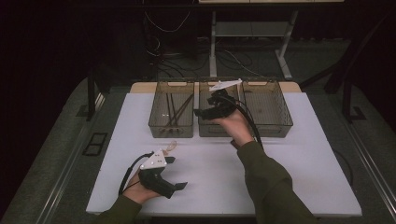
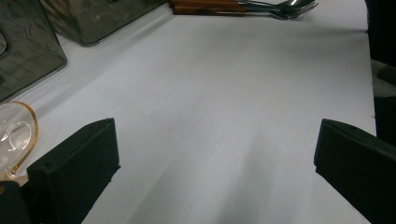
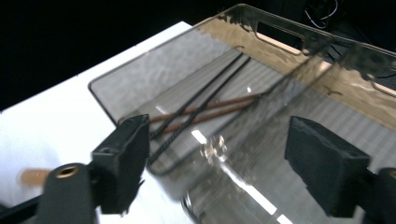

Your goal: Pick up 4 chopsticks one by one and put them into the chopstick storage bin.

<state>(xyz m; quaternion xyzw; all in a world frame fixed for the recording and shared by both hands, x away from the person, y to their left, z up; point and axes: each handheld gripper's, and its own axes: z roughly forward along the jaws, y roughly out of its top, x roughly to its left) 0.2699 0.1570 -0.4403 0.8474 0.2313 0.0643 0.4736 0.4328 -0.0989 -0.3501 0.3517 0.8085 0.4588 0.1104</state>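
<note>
3 bins [image 1: 171,130]; R tool [image 1: 205,112] over middle one, released; L tool [image 1: 175,172] released, on table [image 1: 299,163].

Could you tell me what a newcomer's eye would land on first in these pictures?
Three smoky transparent bins in a row at the far side of the white table draw the eye, the left one holding dark chopsticks. The right gripper hangs above the middle bin with its jaws open and empty. The left gripper rests near the front edge, jaws open, beside a clear glass spoon.
</note>
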